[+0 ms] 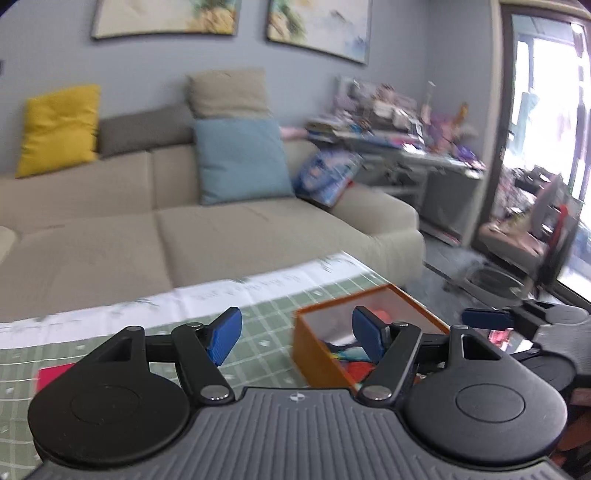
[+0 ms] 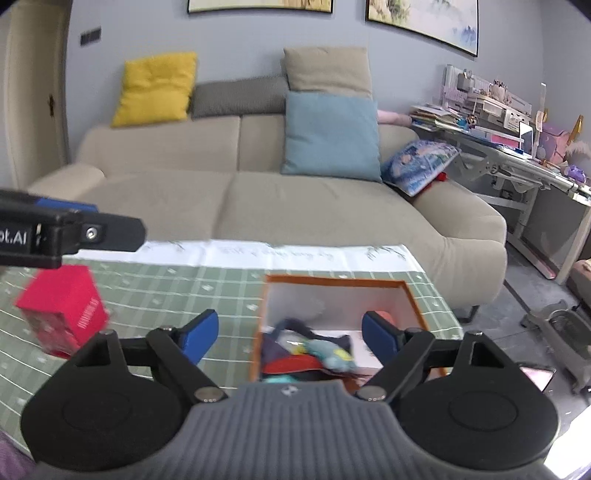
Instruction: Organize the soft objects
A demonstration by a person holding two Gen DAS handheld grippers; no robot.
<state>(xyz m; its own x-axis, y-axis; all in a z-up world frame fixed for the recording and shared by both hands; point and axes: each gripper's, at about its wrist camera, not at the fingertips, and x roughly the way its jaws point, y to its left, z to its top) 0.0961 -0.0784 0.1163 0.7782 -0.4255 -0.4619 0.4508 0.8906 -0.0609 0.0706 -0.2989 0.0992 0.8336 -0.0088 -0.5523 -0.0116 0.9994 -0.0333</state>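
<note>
Soft toys (image 2: 314, 356) lie piled in our orange box (image 2: 410, 291) on the table (image 2: 184, 284); both grippers, left (image 1: 297, 338) and right (image 2: 290, 336), spread empty above. Sorting looks nearly done.

Your left wrist view is motion-blurred: the desk clutter (image 1: 388, 122) at far right is unreadable. The orange box (image 1: 369, 332) has its near end hidden behind the left gripper (image 1: 295, 338) body, and its contents (image 2: 314, 358) smear into coloured patches, so you can't tell single items apart. The red box (image 2: 62, 310) is blurred, its print illegible, its top hidden behind the other gripper's finger. Both paintings (image 2: 258, 5) are cut off by the top edge.
</note>
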